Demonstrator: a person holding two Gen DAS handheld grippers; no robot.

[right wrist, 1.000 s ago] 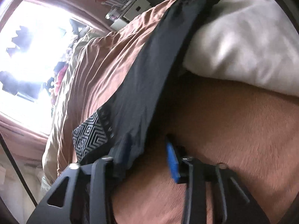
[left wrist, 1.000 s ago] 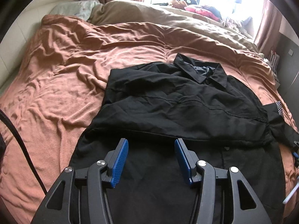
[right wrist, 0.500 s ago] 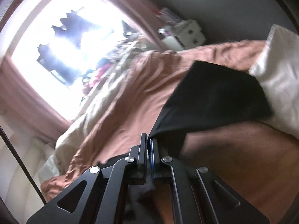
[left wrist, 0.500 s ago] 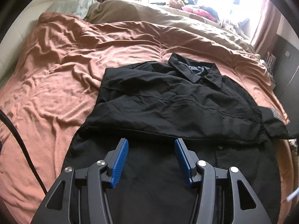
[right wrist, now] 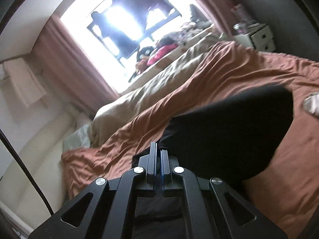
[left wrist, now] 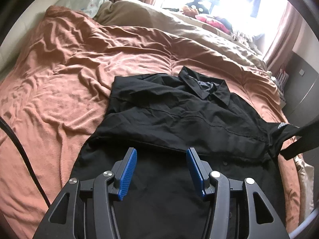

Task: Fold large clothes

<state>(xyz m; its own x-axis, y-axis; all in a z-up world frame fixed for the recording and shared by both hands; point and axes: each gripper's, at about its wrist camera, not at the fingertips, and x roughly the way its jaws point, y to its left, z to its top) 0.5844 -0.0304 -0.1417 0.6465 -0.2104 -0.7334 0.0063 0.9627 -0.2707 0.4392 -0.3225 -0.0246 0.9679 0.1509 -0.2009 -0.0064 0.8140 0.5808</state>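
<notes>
A black collared shirt [left wrist: 179, 119] lies spread on the rust-coloured blanket [left wrist: 59, 91], collar toward the window. One sleeve is folded across its chest. My left gripper [left wrist: 161, 149] hovers open over the shirt's lower half, nothing between its blue pads [left wrist: 127, 171]. In the right wrist view my right gripper [right wrist: 158, 149] is shut on the edge of the other black sleeve [right wrist: 229, 131], which hangs lifted above the blanket. In the left wrist view that raised sleeve [left wrist: 279, 133] shows at the shirt's right side, stretched toward a dark gripper shape at the frame edge.
A beige duvet [left wrist: 179, 25] and a pale pillow [left wrist: 83, 2] lie beyond the blanket. Soft toys [right wrist: 155, 55] sit under the bright window. White drawers [right wrist: 261, 37] and a dark cabinet [left wrist: 303, 91] stand beside the bed. A black cable [left wrist: 20, 149] crosses the left.
My right gripper shut on the sleeve edge, then rose and rolled, pulling the sleeve up off the blanket. The left gripper stayed open and barely moved.
</notes>
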